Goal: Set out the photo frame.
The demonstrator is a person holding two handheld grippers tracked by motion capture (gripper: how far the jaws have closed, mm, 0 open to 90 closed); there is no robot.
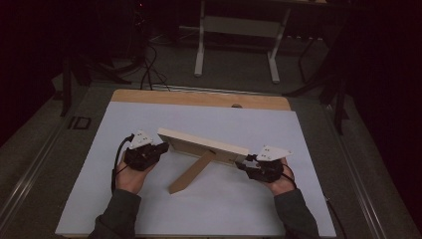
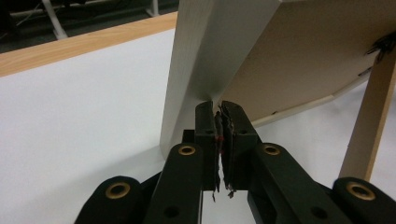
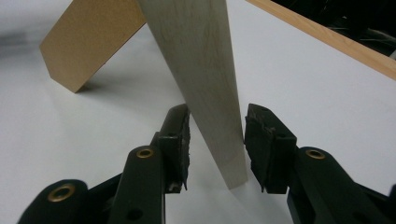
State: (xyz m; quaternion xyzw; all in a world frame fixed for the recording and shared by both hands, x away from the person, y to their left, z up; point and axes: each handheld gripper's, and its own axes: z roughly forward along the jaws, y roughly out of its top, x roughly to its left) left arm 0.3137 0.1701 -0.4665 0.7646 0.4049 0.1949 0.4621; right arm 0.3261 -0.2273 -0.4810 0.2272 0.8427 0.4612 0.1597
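A pale wooden picture frame (image 1: 199,144) stands on the white tabletop (image 1: 149,199), its back toward me, propped on a tan easel leg (image 1: 191,174). My left gripper (image 1: 161,148) is at the frame's left end. In the left gripper view its jaws (image 2: 219,109) are pressed together with nothing between them, their tips right at the frame's (image 2: 303,51) lower back edge, the leg (image 2: 373,116) off to the right. My right gripper (image 1: 242,163) is at the frame's right end. Its jaws (image 3: 217,121) straddle the frame's side rail (image 3: 205,70) with a small gap on each side.
The table's wooden strip (image 1: 199,98) runs along the far edge. Beyond it, on the dark floor, stand a white-legged desk (image 1: 236,45) and loose cables (image 1: 149,74). White surface stretches in front of the frame and to both sides.
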